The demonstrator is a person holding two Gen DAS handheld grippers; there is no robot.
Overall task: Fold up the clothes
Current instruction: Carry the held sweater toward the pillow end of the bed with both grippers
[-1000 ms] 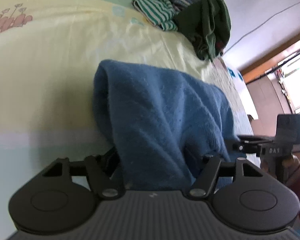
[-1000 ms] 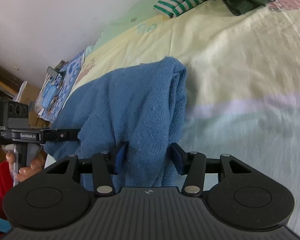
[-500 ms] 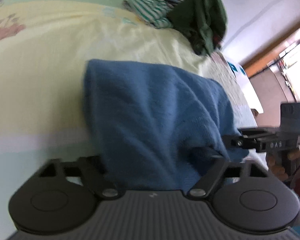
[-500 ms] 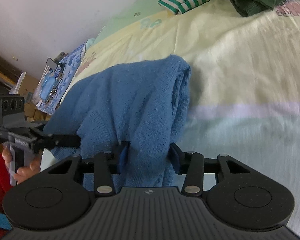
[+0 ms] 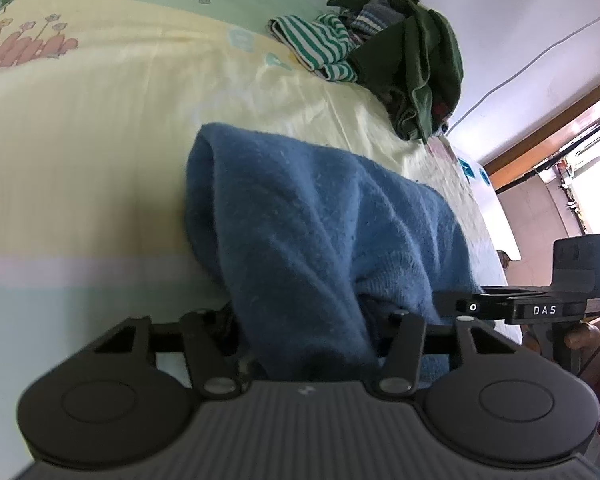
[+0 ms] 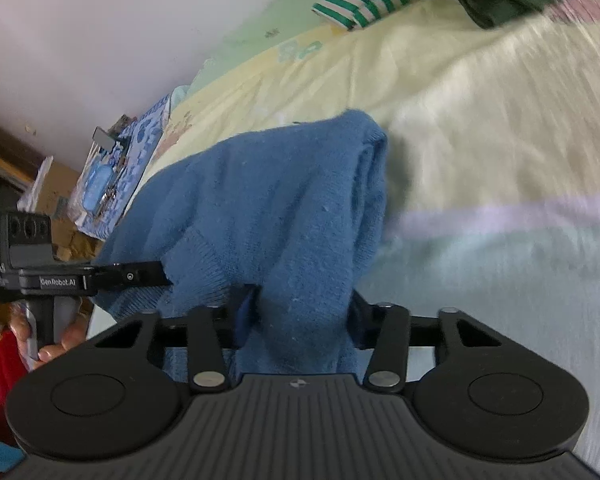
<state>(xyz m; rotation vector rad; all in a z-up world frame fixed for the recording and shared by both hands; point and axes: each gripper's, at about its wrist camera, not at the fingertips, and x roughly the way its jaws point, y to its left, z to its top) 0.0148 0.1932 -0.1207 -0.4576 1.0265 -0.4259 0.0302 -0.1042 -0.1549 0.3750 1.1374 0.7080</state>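
Pale yellow bedsheet (image 5: 100, 128) carries a bunched blue knitted sweater (image 5: 308, 220), its near edge lifted. Left tongs (image 5: 300, 332), jaws just closing, and right tongs (image 6: 296, 312), likewise narrowing, each clamp a fold of it.

left tool (image 5: 300, 332) | jaws closing on blue sweater (image 5: 320, 232) | right tool (image 6: 300, 312) | closing too

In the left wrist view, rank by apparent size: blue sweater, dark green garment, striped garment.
1. blue sweater, though nearness to the camera inflates it
2. dark green garment
3. striped garment, partly hidden under the pile, so its full extent is unclear
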